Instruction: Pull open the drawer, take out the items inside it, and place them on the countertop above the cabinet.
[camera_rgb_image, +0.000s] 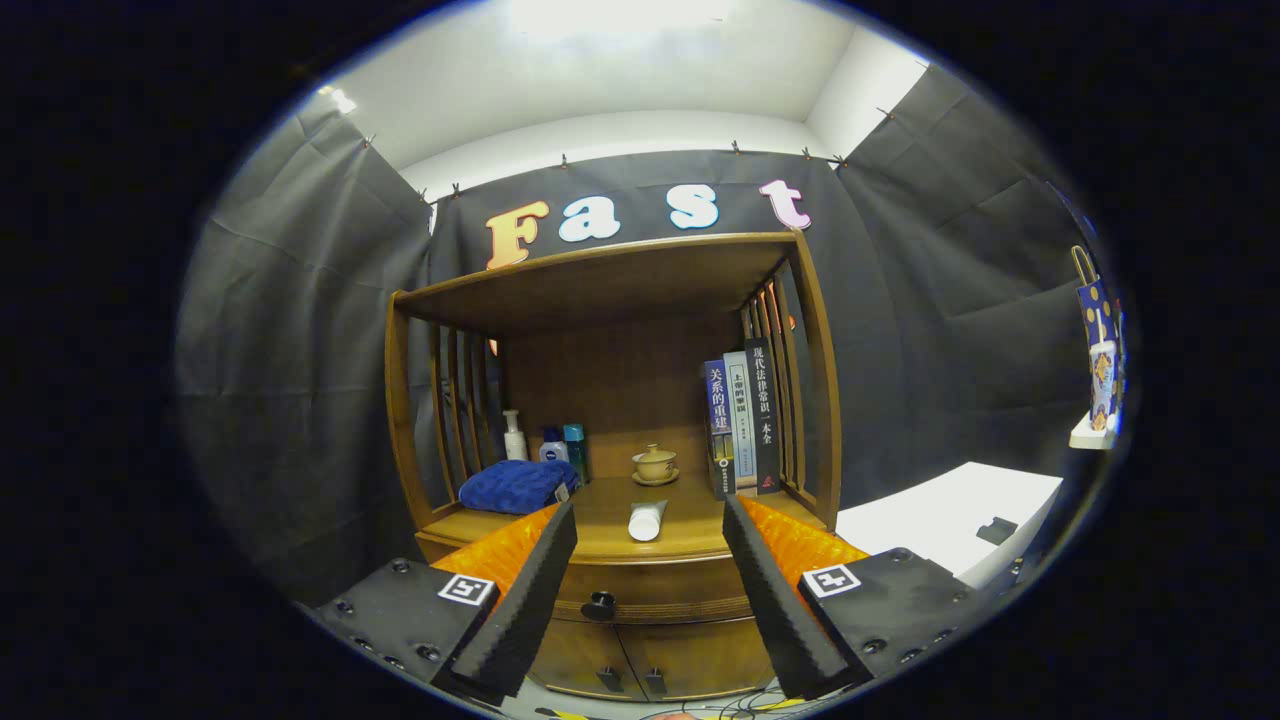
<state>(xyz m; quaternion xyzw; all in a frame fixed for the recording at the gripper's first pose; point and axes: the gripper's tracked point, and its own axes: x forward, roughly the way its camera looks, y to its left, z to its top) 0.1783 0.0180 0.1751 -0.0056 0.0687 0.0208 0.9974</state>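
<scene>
Our gripper (648, 590) hangs with jaws apart before the shut drawer (650, 590), its knob (599, 604) between them. A tube (646, 521) lies on the countertop (690, 535) above the drawer: this fits either a drawer yet to open or one emptied and reclosed.

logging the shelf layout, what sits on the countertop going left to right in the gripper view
folded blue towel → white pump bottle → white tube lying down → tan lidded teacup on saucer → upright row of books; hand-held gripper open, holding nothing.

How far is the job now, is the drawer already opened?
Not yet. The drawer looks closed, its knob untouched. The gripper is open and empty, well short of the cabinet. A white tube already lies on the countertop. Left: pull, take items out, place them.
</scene>
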